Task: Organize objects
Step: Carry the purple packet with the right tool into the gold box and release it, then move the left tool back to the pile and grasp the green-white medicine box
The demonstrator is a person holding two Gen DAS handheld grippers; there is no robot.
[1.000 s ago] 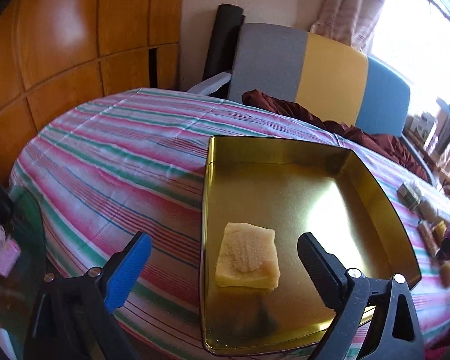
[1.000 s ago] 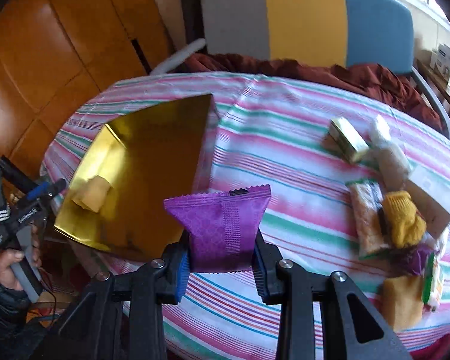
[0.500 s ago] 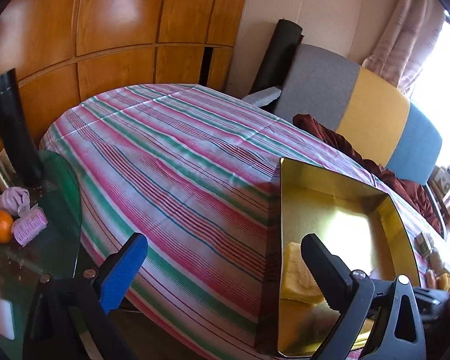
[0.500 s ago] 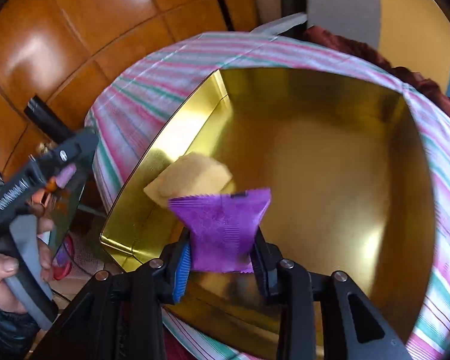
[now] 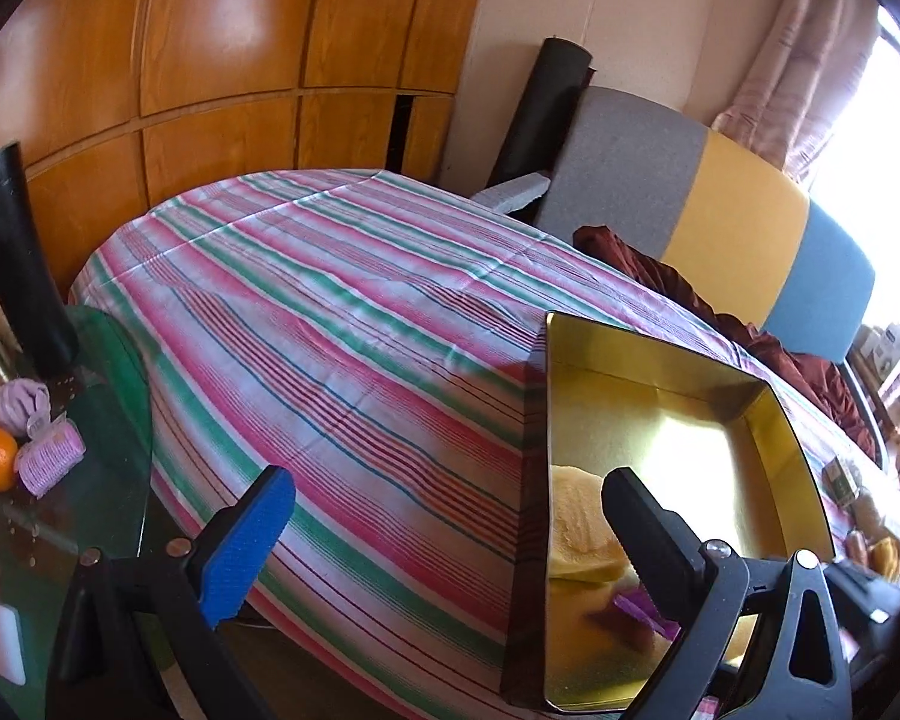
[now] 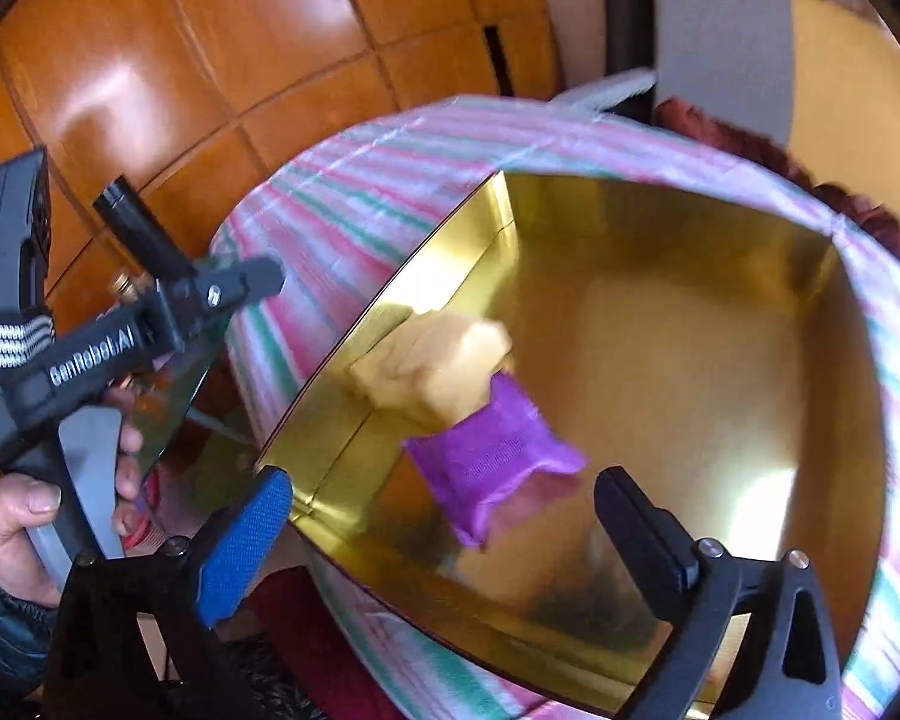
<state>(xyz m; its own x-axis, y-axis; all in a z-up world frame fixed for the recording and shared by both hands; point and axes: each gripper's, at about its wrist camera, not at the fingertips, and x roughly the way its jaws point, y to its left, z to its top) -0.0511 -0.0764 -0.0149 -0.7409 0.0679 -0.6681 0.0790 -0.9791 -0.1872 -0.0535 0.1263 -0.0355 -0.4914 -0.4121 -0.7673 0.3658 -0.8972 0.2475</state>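
A gold tin tray (image 6: 714, 360) sits on the striped table; it also shows in the left wrist view (image 5: 690, 414). A yellow packet (image 6: 432, 360) lies in its near-left corner, also in the left wrist view (image 5: 576, 522). A purple packet (image 6: 492, 456) lies in the tray against the yellow one, free of the fingers; a bit of it shows in the left wrist view (image 5: 636, 609). My right gripper (image 6: 444, 516) is open just above the tray's near edge. My left gripper (image 5: 450, 528) is open and empty, over the table edge left of the tray; it also shows in the right wrist view (image 6: 234, 285).
The striped tablecloth (image 5: 342, 324) covers a round table. A grey, yellow and blue chair (image 5: 720, 210) with a dark red cloth stands behind. Several small packets (image 5: 864, 516) lie at the far right. A glass side table (image 5: 108, 420) holds an orange and rolls.
My right gripper opened and let the purple packet go into the tray beside the yellow one. My left gripper stayed open and swung a little further left.
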